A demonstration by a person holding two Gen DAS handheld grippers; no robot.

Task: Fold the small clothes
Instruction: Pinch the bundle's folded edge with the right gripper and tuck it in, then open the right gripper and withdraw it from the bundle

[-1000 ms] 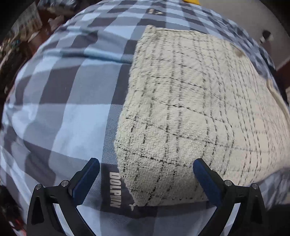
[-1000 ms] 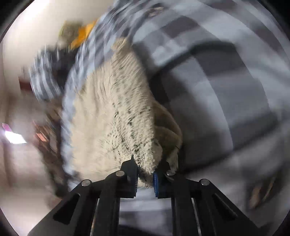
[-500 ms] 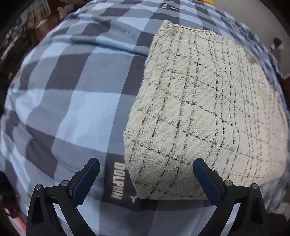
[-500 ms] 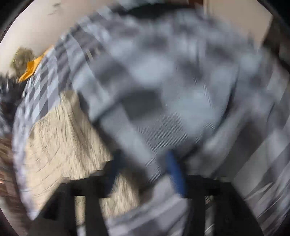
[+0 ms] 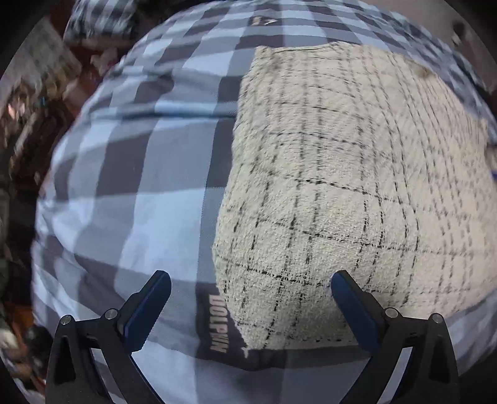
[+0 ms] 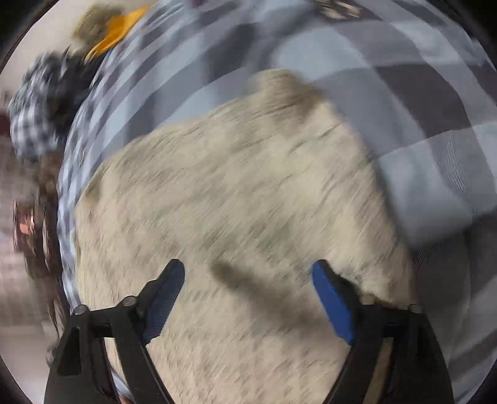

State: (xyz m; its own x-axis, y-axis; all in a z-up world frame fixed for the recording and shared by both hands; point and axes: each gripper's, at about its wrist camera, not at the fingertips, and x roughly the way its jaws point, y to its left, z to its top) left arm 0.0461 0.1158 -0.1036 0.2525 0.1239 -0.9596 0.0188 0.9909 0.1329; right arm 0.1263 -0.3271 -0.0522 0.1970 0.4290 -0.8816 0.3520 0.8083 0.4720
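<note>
At the far left of the left wrist view a dark, cluttered room edge (image 5: pixel 28 130) shows only as blur. Next comes the blue and grey checked bedsheet (image 5: pixel 133 174), with a dark square printed "DOLPHIN" (image 5: pixel 217 323) near the bottom. The left gripper (image 5: pixel 250 289) hangs released over it, jaws spread wide and grasping nothing, one finger above the sheet and the other above the cloth's near edge. To the right lies the task's thing, a cream terry cloth with thin black grid lines (image 5: pixel 348 192), flat on the sheet, its left side looking like a neat folded edge and its near corner pointing toward the printed square.

In the right wrist view, which is heavily blurred, a small checked bundle (image 6: pixel 34 105) and something orange (image 6: pixel 121 28) sit at the upper left beyond the sheet. The same cloth (image 6: pixel 236 192) fills the middle, and the right gripper (image 6: pixel 248 279) hovers released above it, holding nothing.

Judging by this, one fold is made and the next grasp is due. To do it well, each gripper should pinch only the cloth's layers at an end corner, not the bedsheet beneath; lift low, carry both corners evenly across, and align the edges before letting go
</note>
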